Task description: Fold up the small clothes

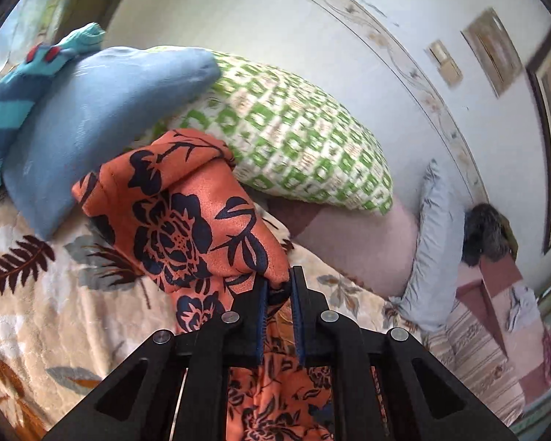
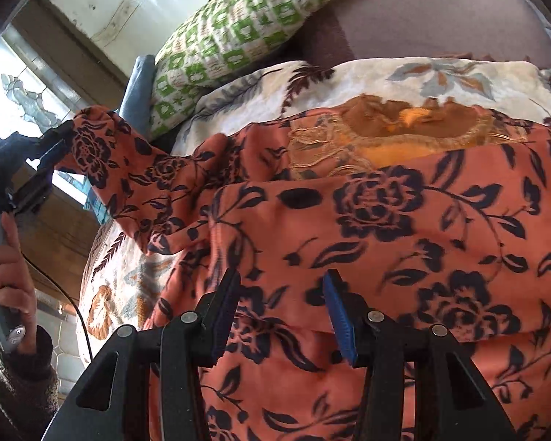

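Note:
An orange garment with a dark flower print (image 2: 385, 228) lies spread on a flowered blanket (image 2: 349, 77), with a lace neckline (image 2: 385, 136) at its far edge. My left gripper (image 1: 278, 283) is shut on the garment's sleeve (image 1: 180, 213) and holds it lifted above the bed. In the right wrist view the left gripper (image 2: 60, 139) shows at the left, pinching the sleeve end, held by a hand (image 2: 7, 272). My right gripper (image 2: 281, 283) is open, its pads just over the garment's body.
A green-and-white patterned pillow (image 1: 294, 136) and a blue pillow (image 1: 103, 117) lie at the head of the bed, with a striped sock (image 1: 14, 103) on the blue one. A pink cushion (image 1: 360, 242) and pale blue pillow (image 1: 433, 250) lie against the wall.

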`<state>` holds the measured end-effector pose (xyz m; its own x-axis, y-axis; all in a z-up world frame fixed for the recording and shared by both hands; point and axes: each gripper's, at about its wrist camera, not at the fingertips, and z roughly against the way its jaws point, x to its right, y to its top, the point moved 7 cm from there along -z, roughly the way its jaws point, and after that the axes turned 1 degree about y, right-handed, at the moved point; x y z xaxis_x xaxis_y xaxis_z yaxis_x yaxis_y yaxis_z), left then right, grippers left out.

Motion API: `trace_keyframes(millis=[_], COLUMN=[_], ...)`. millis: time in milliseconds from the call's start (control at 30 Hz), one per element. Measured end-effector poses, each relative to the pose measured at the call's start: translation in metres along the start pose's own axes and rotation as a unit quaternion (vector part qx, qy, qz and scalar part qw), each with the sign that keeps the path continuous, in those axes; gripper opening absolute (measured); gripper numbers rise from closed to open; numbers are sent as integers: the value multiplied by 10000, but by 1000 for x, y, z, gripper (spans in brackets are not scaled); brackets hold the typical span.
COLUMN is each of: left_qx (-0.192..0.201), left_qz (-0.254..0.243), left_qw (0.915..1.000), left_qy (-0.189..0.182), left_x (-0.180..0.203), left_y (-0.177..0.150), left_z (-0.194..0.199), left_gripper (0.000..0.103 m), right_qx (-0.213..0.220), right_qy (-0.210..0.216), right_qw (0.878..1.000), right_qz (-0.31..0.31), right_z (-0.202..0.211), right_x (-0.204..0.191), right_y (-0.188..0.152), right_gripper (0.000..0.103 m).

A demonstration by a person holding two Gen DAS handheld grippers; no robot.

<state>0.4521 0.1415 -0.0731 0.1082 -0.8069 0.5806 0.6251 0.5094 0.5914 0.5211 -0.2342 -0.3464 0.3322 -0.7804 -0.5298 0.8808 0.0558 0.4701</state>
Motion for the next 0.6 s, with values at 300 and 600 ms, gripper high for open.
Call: trace_keyframes(millis=[300,600], left_qx=[-2097,-2824], left_qz=[-1356,-2016], left_qw=[9683,9378], left_qy=[-98,94], left_x=[134,149], left_y=[-154,-222], left_z=[-120,-101], left_gripper=[10,16], right_qx=[648,1150], right_qy=[-1140,-768], right_qw=[9844,9766], right_qz=[-1173,-1648], right_z=[90,132], right_x=[149,175], right_y=[-18,-21], right_gripper=[50,57])
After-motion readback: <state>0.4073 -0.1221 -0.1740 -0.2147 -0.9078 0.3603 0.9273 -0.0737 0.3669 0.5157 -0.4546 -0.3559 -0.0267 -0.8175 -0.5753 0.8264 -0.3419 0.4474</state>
